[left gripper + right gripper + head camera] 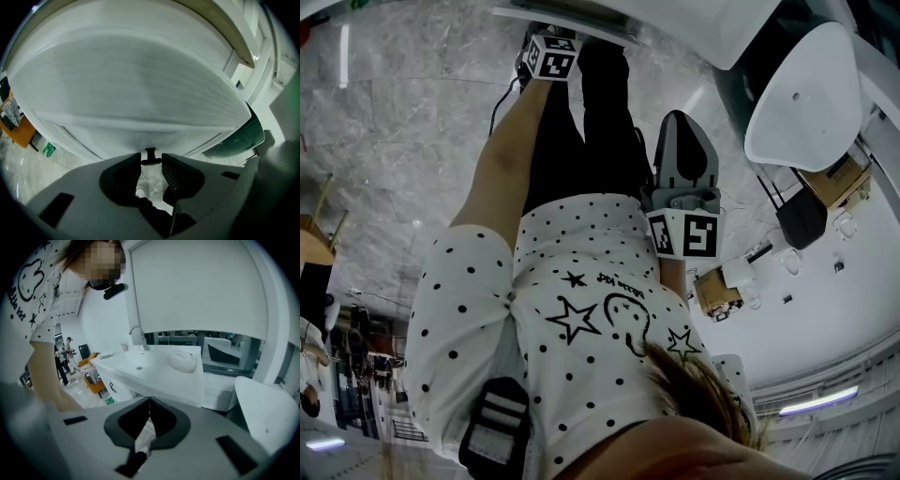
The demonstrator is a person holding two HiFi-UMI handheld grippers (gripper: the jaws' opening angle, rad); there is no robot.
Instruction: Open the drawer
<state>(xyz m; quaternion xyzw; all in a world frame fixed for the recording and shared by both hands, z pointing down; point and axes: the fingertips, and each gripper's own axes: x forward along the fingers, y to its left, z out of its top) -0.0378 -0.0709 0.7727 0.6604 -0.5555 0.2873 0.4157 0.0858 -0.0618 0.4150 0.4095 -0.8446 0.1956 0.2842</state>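
**A:** Left gripper [151, 160] status?
**B:** Jaws apart, nothing clamped. A small dark pull [150, 154] sits right at the tips, between them. The white drawer front [136, 93] fills everything ahead of the tool and looks fully shut.
**A:** How will it handle?
**B:** My read is a rigid panel with a smooth, slippery face, so there's no hold there. The pull is the only grab point. It's thin, so close squarely on it with the tips well past it, then draw straight back along the tool's own line. The front looks wide. Expect some weight, maybe a sticky start.
**A:** Room?
**B:** Left of the tool, orange furniture [18, 129] is well apart. Under the jaws is bare marble floor [154, 180]. Right of the tool, a dark green tub [239, 138] sits near the cabinet's corner, off the pull line. The way back looks free.
**A:** Right gripper [149, 400]?
**B:** Closed on itself, empty, and held well apart from the drawer. Ahead of it is a white basin counter [154, 371], and to its right a white rounded shell [267, 413]. Keep it parked.
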